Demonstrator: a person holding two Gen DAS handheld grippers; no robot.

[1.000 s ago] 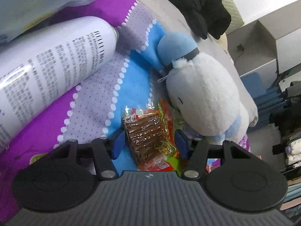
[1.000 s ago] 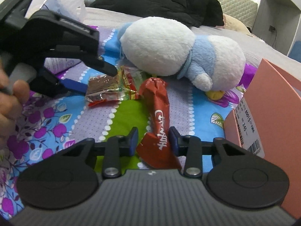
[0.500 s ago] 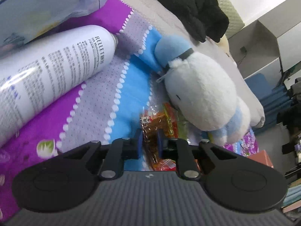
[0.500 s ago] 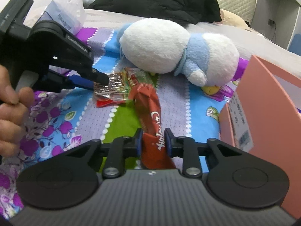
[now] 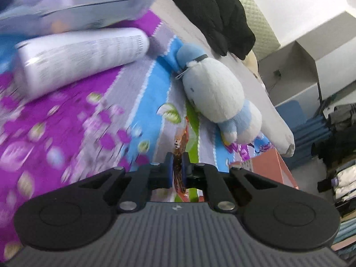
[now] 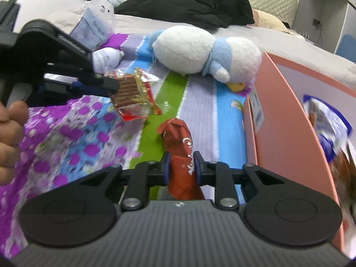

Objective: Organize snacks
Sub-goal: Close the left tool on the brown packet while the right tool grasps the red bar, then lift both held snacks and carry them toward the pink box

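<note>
While both grippers hang above a flower-patterned bedspread [image 6: 195, 102], each grips one snack. Left gripper [image 5: 177, 166] has just been closing and its jaws now pinch a clear packet of brown strips [image 6: 131, 91] edge-on; in the right wrist view this packet hangs clear of the bedspread, to the left of a white and blue plush toy [image 6: 200, 53]. A person's hand [image 6: 10, 133] holds that gripper. Right gripper [image 6: 181, 169] jaws have also been closing and clamp a red wrapped snack [image 6: 178, 138], which juts forward below the plush toy. Just right of the plush toy stands a pink box [image 6: 287, 120] with a blue-and-white packet [image 6: 327, 126] inside. A white bottle [image 5: 82, 55] lies left of the plush toy, a pale bag [image 6: 93, 26] beyond it, black clothing [image 6: 189, 6] behind
</note>
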